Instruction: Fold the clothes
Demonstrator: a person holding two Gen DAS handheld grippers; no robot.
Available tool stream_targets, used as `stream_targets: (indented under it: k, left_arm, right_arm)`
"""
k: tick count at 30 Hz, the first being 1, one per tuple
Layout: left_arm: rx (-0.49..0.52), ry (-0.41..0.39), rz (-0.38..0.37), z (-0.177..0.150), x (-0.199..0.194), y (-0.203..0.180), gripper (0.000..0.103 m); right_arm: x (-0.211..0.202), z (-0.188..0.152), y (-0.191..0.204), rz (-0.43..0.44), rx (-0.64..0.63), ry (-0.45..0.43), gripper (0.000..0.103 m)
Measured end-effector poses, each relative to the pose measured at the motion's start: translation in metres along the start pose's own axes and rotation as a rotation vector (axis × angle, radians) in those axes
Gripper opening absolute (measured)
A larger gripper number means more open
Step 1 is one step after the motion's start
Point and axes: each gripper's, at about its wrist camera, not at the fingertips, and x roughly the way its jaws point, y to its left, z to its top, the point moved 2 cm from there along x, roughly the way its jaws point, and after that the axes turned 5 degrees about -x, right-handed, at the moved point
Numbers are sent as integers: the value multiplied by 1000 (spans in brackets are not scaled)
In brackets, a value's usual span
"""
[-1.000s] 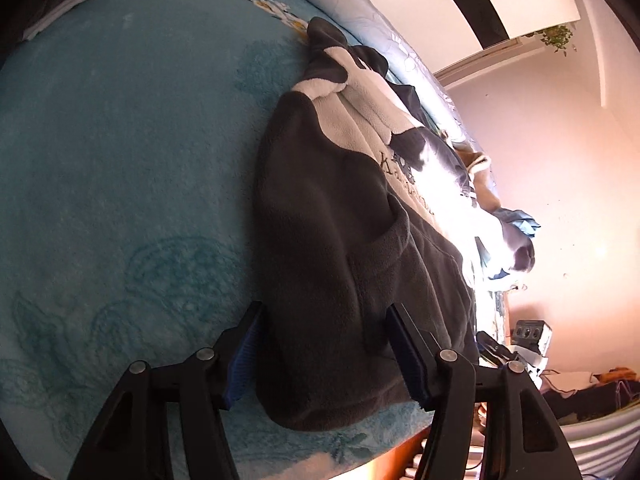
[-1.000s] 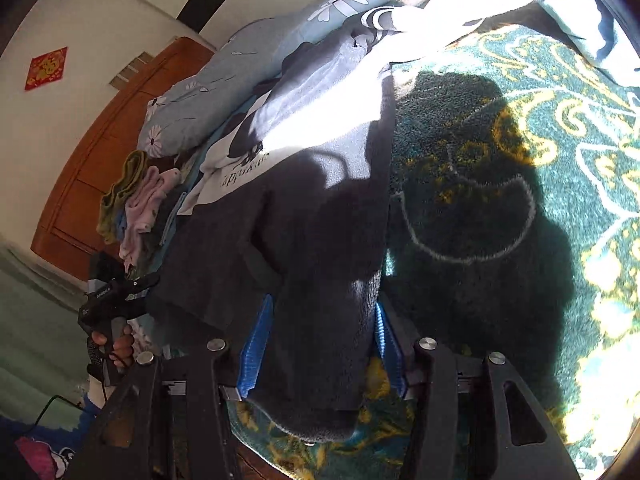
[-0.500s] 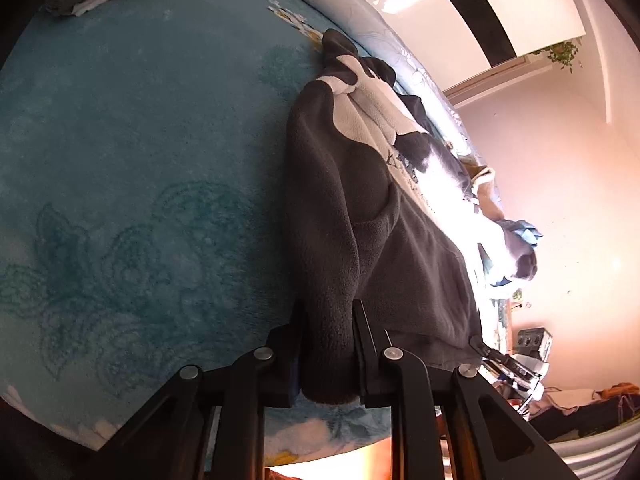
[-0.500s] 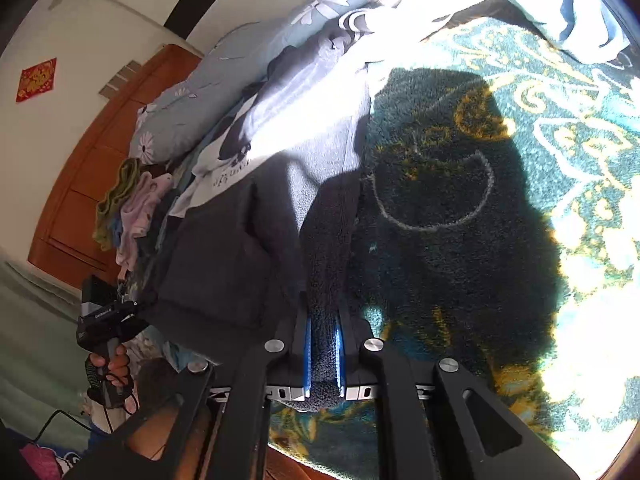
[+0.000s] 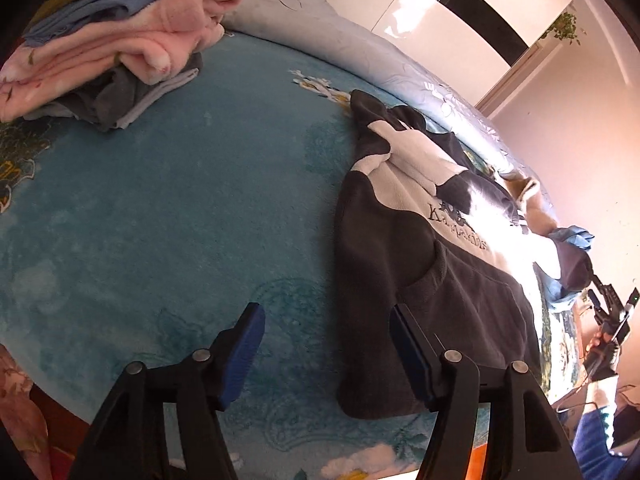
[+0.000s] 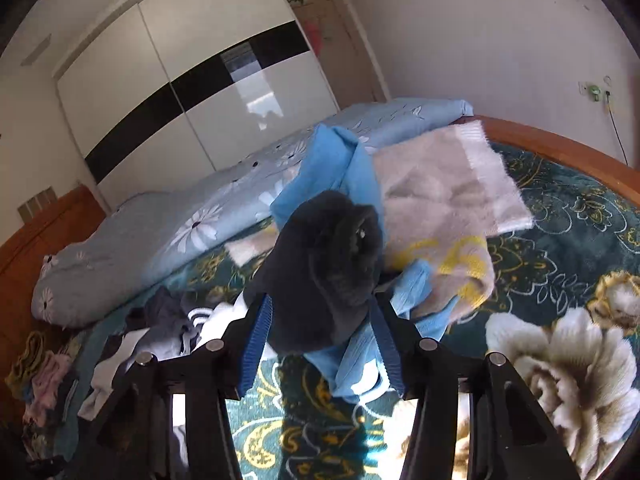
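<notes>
A dark grey and white fleece top (image 5: 420, 280) lies spread on the teal blanket (image 5: 160, 220). My left gripper (image 5: 326, 350) is open at the top's lower corner. The cloth's left edge lies loose between its blue pads, nearer the right one. In the right wrist view my right gripper (image 6: 320, 340) is open too. A bunched dark fleece sleeve end (image 6: 320, 264) bulges between and just ahead of its fingers. That sleeve rests on a light blue garment (image 6: 328, 168) and a beige fuzzy sweater (image 6: 440, 184).
A stack of folded clothes (image 5: 120, 40), pink, blue, olive and grey, sits at the blanket's far left. A pale blue flowered quilt (image 6: 180, 232) runs along the back. The bed's wooden rim (image 6: 560, 148) curves at the right. A person's hand (image 5: 596, 342) shows at the far right.
Both grippers were shut on the dark top's hem half a second ago and are open now. The right one has moved over to the sleeve end; the left has drawn back and swung left.
</notes>
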Motion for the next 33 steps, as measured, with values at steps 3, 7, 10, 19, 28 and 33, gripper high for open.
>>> stream_targets:
  k: [3,7,10,19,28,33]
  left_arm:
    - [-18,3,-10,-3,2,3,69]
    - [-34,20,-9,-4,11,3,69]
    - [-27,12,-5,-1,8,3,69]
    - [-65,10,-20,2,14,10,69]
    - [-81,8,-16,6,12,13,69]
    - [-86,2,-17,3,12,11,69]
  right_arm:
    - [23,10,1,39,36,70,53]
    - [43,24,13,20,24,180,21]
    - [32,56,11,84,117,146,20]
    - [49,117,-7,52,327,153,23]
    - [51,137,-9,268,415,18,57]
    - [30,155,-6,231,359,-43,62]
